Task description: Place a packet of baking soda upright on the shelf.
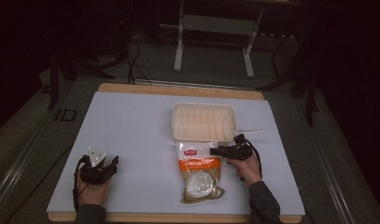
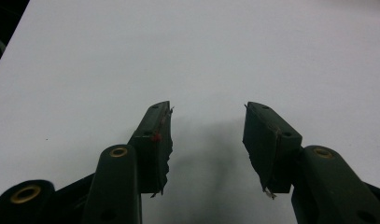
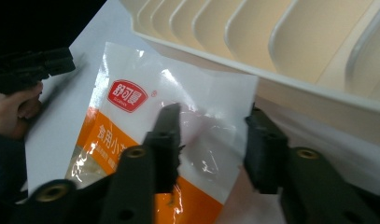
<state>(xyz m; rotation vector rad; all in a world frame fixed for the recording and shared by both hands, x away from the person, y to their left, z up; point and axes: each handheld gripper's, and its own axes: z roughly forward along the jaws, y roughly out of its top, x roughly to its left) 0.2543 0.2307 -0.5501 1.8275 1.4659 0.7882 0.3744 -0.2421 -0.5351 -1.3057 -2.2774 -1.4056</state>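
Just in front of the white ribbed tray (image 1: 204, 122), on the person's side of it, a food pouch (image 1: 200, 172) lies flat on the bench (image 1: 131, 130). Its far upper corner is partly covered in the high view by the right tongs (image 1: 214, 150), and the print on its red label is too small to read there; in the right gripper view the pouch (image 3: 145, 126) is cut off at the lower edge. Its long axis runs from the tray toward the person, with the sealed white top nearest the tray. The pouch is clear and glossy, white at the top with a red label, an orange band below, then a pale round lump showing through brownish contents. The right tongs (image 3: 211, 140) straddle the top corner nearest the tray, jaws partly drawn in, one over the film and one beyond its edge; whether the pads press it cannot be told. The left tongs (image 2: 207, 140) stand open over bare bench, well apart from the tray, in the left hand (image 1: 92, 189).
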